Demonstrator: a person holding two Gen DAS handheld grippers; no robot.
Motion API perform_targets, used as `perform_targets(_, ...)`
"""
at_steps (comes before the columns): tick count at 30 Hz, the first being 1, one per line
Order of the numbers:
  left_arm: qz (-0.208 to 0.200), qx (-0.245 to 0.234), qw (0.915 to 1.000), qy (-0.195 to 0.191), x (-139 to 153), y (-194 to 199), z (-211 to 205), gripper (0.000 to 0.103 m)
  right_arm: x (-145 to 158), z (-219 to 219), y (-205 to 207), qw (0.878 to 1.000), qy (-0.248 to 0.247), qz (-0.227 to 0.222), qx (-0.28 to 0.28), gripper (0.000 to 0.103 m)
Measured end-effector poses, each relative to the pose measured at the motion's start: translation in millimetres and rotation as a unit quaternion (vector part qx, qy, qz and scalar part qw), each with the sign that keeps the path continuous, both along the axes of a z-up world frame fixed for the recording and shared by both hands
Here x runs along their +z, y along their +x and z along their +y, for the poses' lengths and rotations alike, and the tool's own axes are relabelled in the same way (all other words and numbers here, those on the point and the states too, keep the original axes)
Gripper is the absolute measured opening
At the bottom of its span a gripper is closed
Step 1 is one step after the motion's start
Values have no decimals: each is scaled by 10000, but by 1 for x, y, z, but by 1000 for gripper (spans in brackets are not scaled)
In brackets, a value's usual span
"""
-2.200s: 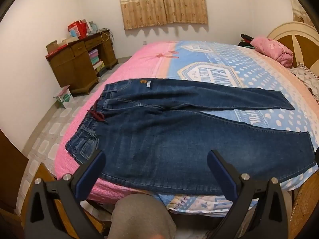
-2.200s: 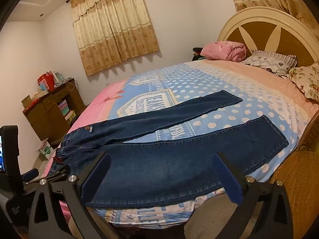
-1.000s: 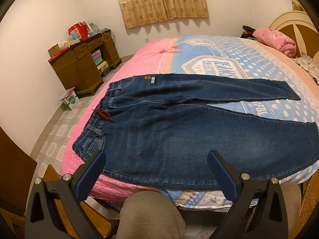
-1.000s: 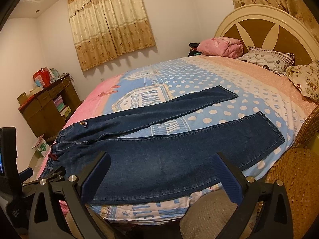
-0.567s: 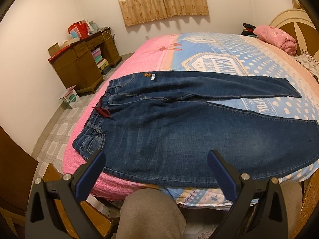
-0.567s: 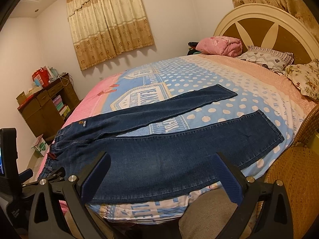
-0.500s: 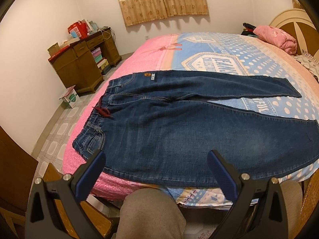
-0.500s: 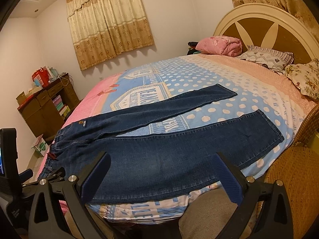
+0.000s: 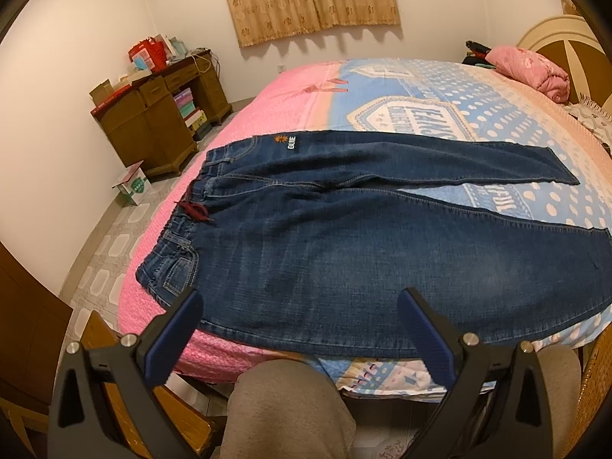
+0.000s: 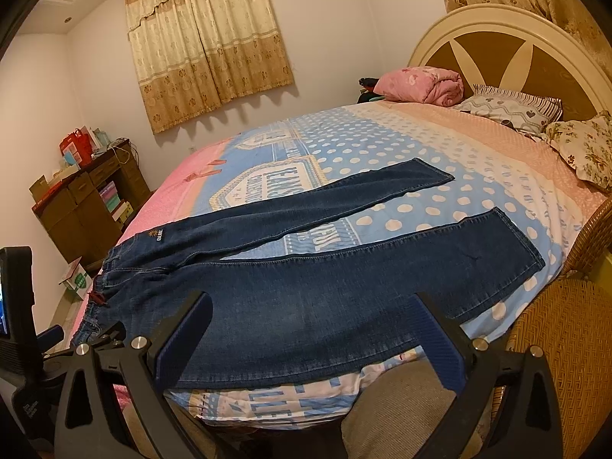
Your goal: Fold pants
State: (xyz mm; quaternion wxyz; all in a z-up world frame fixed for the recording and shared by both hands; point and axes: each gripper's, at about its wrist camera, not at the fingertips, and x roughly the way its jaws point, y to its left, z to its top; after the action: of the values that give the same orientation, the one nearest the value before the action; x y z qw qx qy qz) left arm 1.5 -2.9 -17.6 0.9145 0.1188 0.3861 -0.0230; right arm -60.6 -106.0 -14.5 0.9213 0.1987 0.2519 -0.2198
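Both grippers hang with jaws spread wide and empty short of the bed [image 9: 237, 348], the left gripper [image 9: 298, 329] facing the waistband end of the jeans [image 9: 344, 252] and the right gripper [image 10: 310, 338] facing the near leg. The jeans lie flat, legs splayed toward the headboard [image 10: 497, 38], their near edge at the mattress's near edge, where a careless tug may drag denim off. Beyond lies open bedspread, whereas knees and a wicker chair [image 10: 554, 344] crowd the near side.

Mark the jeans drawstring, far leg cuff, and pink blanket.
drawstring [image 9: 197, 212], left wrist view, red knot at waistband
far leg cuff [image 10: 434, 172], right wrist view, hem end
pink blanket [image 10: 420, 86], right wrist view, middle of roll
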Motion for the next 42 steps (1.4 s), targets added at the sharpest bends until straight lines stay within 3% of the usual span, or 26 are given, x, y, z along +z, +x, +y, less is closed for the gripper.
perform_targets(42,283,-7,9996,-6,-10,26,-5,103,-7,-8,22,9998,66,203,15,102)
